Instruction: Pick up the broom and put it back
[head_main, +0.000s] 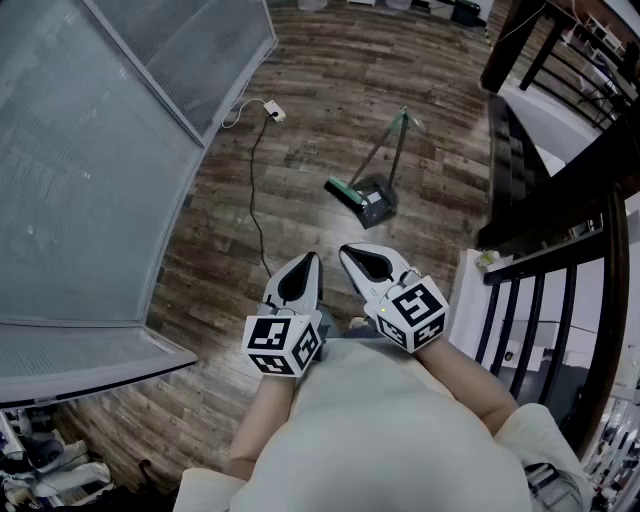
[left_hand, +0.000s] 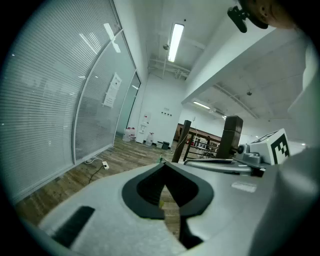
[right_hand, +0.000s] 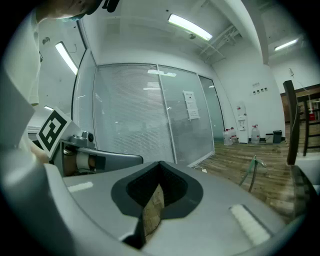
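Note:
A green broom (head_main: 345, 189) lies on the wooden floor with its head beside a dark dustpan (head_main: 376, 202). Their thin green handles (head_main: 399, 130) lean together and point away from me. Both grippers hang level in front of my body, well short of the broom and apart from it. My left gripper (head_main: 312, 259) is shut with nothing between its jaws, and so is my right gripper (head_main: 346, 251). In the right gripper view the green handles (right_hand: 252, 173) stand out to the right of the shut right gripper (right_hand: 159, 164). The left gripper view shows the shut left gripper (left_hand: 165, 165).
A glass partition with blinds (head_main: 90, 150) runs along the left. A black cable with a white plug (head_main: 273, 111) trails over the floor near it. A black railing (head_main: 560, 260) and a dark bench (head_main: 508, 150) stand on the right. Water jugs (right_hand: 255, 134) are by the far wall.

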